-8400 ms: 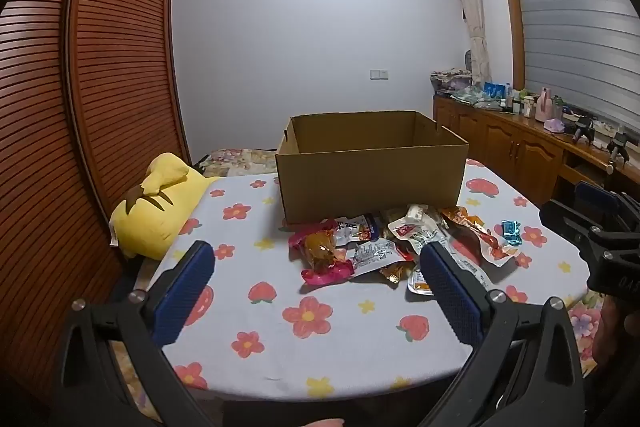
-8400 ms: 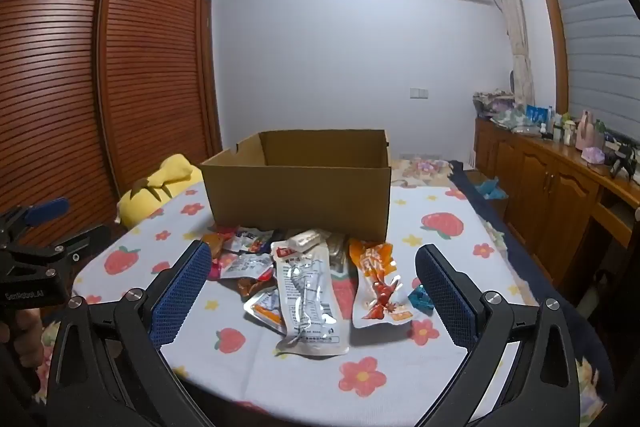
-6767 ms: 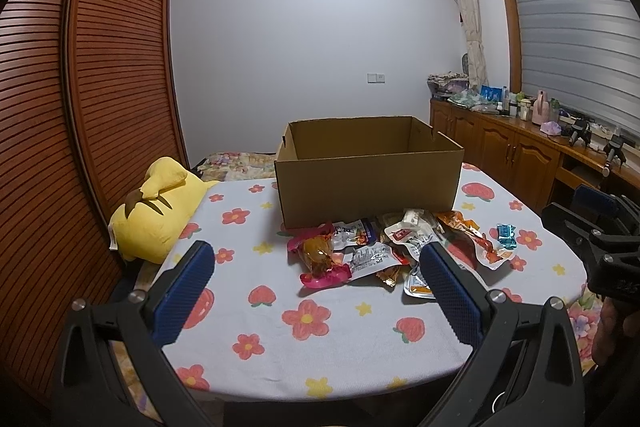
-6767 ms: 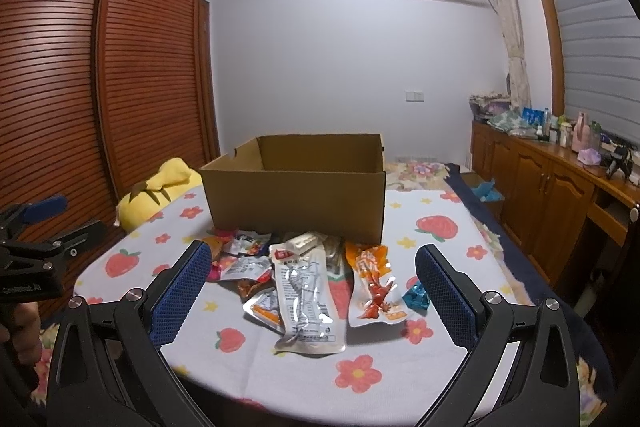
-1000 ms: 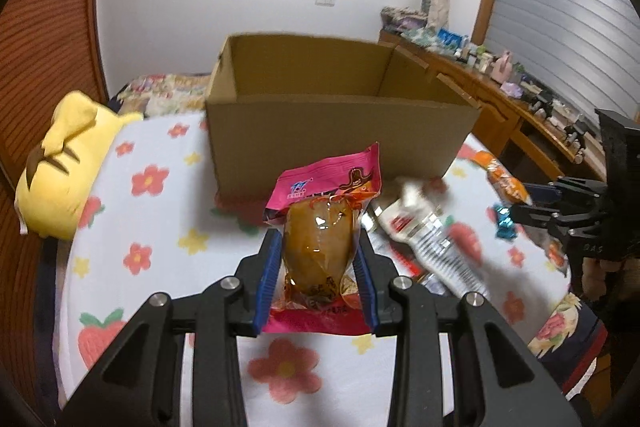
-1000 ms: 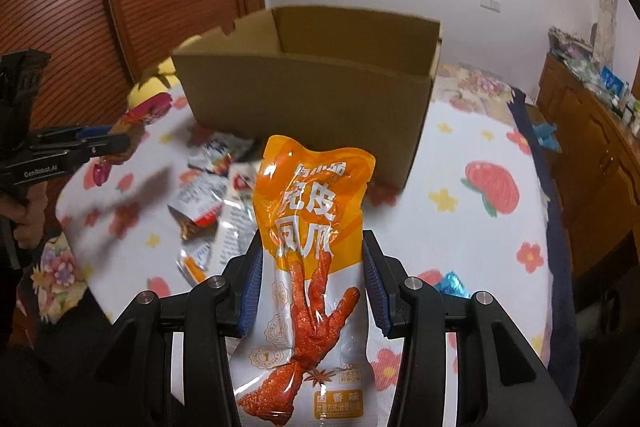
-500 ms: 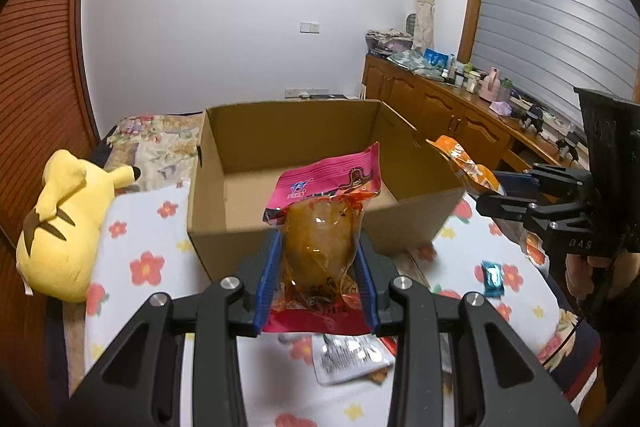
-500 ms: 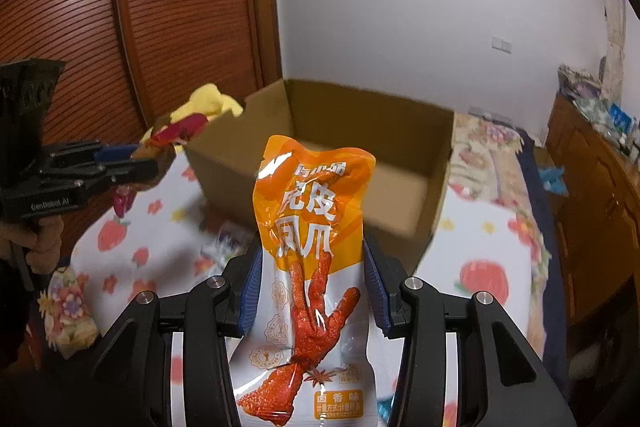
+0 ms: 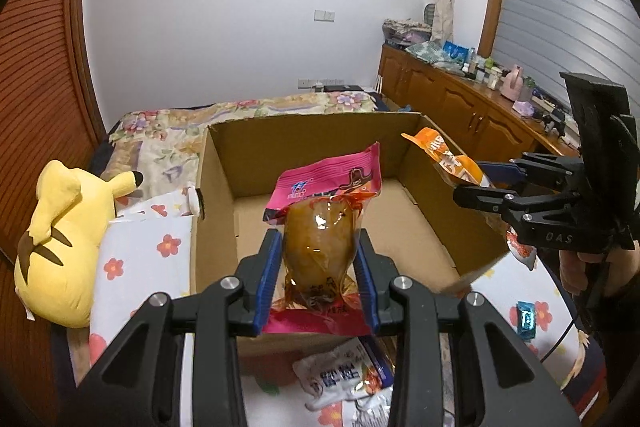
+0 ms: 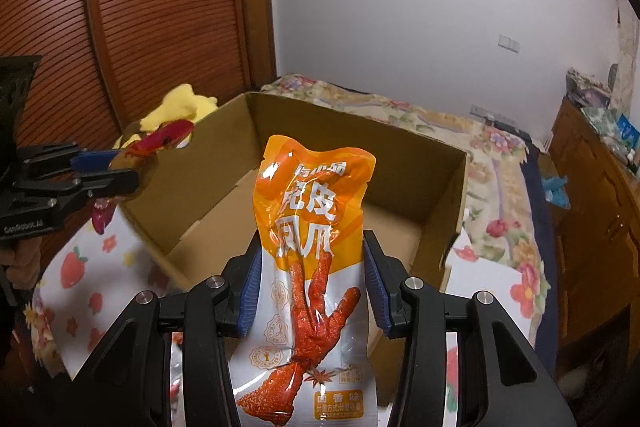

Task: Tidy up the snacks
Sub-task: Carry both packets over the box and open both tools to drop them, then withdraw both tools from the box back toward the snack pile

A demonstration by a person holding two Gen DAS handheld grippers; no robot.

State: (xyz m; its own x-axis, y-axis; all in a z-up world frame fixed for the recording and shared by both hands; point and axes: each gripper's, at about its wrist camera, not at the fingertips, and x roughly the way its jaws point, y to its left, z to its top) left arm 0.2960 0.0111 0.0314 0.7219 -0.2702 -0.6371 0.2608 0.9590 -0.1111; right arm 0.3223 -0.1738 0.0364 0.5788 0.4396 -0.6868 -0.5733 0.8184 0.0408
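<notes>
My left gripper is shut on a pink snack packet with a brown lump inside, held above the near wall of the open cardboard box. My right gripper is shut on an orange chicken-feet packet, held over the box's near right corner. Each gripper shows in the other's view: the right one at the box's right wall, the left one at its left wall. The box floor looks bare.
Loose snack packets lie on the flowered tablecloth in front of the box. A small blue packet lies at the right. A yellow plush toy sits left of the box. A bed lies behind, wooden cabinets at the right.
Both grippers have risen and moved forward with their packets, from in front of the box to over its near rim. The box now looks closer and is seen from above.
</notes>
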